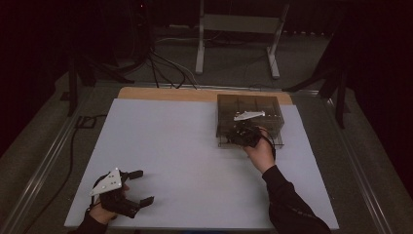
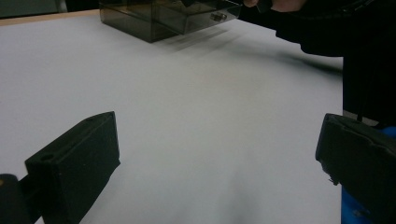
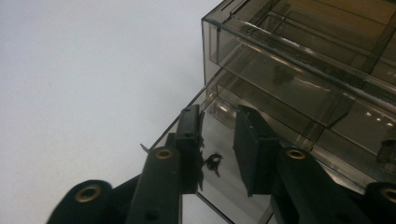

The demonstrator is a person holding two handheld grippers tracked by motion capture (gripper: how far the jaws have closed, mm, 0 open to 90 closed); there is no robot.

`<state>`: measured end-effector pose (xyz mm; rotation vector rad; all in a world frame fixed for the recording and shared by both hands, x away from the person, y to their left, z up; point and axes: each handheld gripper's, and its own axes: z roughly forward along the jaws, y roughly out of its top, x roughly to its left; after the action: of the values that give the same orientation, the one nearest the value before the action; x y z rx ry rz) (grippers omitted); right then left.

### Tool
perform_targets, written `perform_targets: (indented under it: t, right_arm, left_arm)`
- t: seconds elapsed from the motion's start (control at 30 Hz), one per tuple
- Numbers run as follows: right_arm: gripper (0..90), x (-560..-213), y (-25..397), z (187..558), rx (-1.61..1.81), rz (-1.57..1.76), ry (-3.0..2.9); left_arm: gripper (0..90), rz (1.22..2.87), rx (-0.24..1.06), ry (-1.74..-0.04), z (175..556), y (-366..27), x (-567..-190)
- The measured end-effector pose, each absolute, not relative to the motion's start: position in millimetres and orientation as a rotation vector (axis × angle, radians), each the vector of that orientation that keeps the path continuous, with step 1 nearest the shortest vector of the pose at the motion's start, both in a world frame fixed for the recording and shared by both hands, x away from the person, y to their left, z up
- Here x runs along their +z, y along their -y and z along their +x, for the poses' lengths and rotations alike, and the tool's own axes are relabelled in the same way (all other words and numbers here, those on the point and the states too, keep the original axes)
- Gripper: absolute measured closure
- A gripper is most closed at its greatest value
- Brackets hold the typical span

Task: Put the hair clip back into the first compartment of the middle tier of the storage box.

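At the bench's far right, our right claw stands narrowly parted at the front of the smoked plastic drawer box, gripping nothing. We judge the box light, rigid, slick and crack-prone; its small drawer knob is the place to hold. Our left claw, near the bench's front left corner, gapes wide.

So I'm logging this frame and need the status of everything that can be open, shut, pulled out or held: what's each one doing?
Smoked plastic drawer box: upright on the table's far right.
Bottom drawer: pulled partway out; a small dark item lies inside.
Upper drawers: pushed in.
Right gripper: jaws a little apart over the open drawer, holding nothing.
Left gripper: wide open, empty, at the near left of the white table.
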<state>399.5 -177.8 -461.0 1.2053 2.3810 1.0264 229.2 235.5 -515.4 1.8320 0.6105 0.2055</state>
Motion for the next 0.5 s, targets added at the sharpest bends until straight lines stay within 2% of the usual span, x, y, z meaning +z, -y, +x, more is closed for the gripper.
perform_targets:
  t: [0.17,0.5]
  right_arm:
    - [63.5,-458.3,178.4,397.7,1.056,1.210,-2.374]
    - [57.6,-452.1,176.9,391.3,1.090,1.201,-2.387]
  left_arm:
    - [0.7,1.831,0.207,-0.612,229.2,-235.7,-515.4]
    - [0.7,1.828,0.205,-0.614,229.4,-235.5,-515.3]
